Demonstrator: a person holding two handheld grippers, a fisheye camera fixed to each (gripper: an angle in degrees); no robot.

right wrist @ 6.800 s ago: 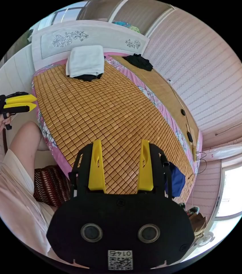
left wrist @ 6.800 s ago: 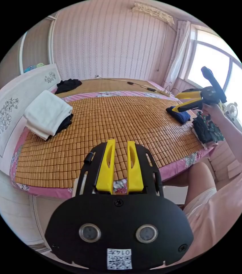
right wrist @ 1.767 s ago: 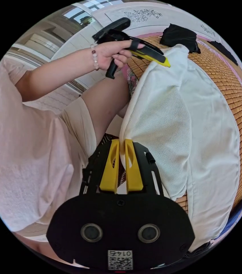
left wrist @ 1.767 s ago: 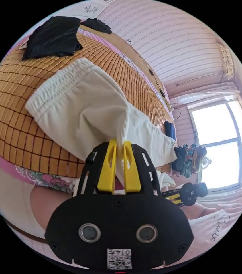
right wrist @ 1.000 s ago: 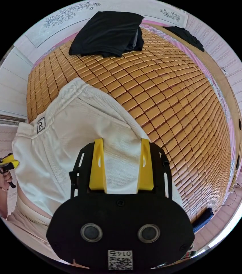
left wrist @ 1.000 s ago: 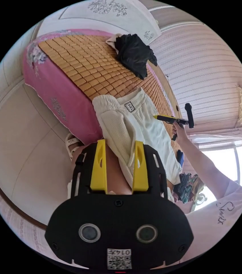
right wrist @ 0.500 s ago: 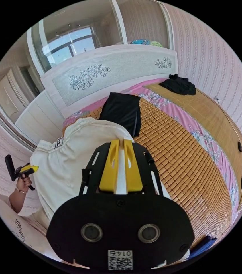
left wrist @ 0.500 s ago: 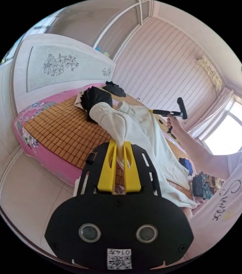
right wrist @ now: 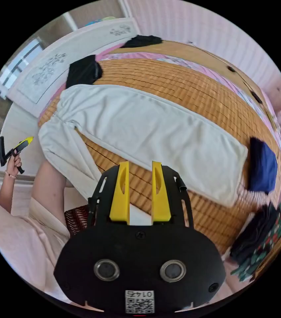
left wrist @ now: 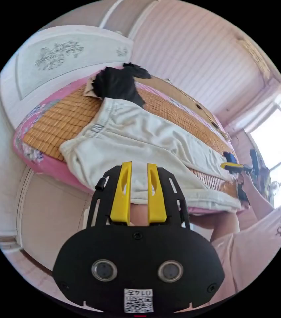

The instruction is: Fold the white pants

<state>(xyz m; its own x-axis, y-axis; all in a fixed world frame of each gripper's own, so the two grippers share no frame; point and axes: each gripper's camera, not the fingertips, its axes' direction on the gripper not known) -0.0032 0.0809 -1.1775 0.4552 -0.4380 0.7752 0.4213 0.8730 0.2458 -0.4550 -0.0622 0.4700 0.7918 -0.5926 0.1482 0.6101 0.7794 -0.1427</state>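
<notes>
The white pants [right wrist: 147, 129] lie spread on the bamboo mat [right wrist: 193, 86], waistband [left wrist: 94, 127] toward the headboard. One leg stretches flat across the mat to its hem [right wrist: 233, 165]. The other leg [right wrist: 64, 149] droops over the bed's near edge. My left gripper [left wrist: 139, 193] hovers off the bed edge beside the seat of the pants, jaws a little apart with nothing between them; it also appears as the left gripper [right wrist: 16, 149] in a hand. My right gripper [right wrist: 140, 193] is open above the mat near the flat leg, holding nothing, and appears as the right gripper [left wrist: 234, 166] by the hems.
A folded black garment [right wrist: 82, 71] lies by the waistband near the headboard [left wrist: 57, 56]. Another black garment [right wrist: 142, 40] sits farther back. A blue folded piece [right wrist: 262, 165] and a dark patterned pile [right wrist: 259, 238] crowd the foot end. The person's leg [right wrist: 49, 188] stands against the bed edge.
Half a second ago both grippers were shut on the waistband and held it up. Now both have let go, the pants lie spread out, and the right gripper is near the hems.
</notes>
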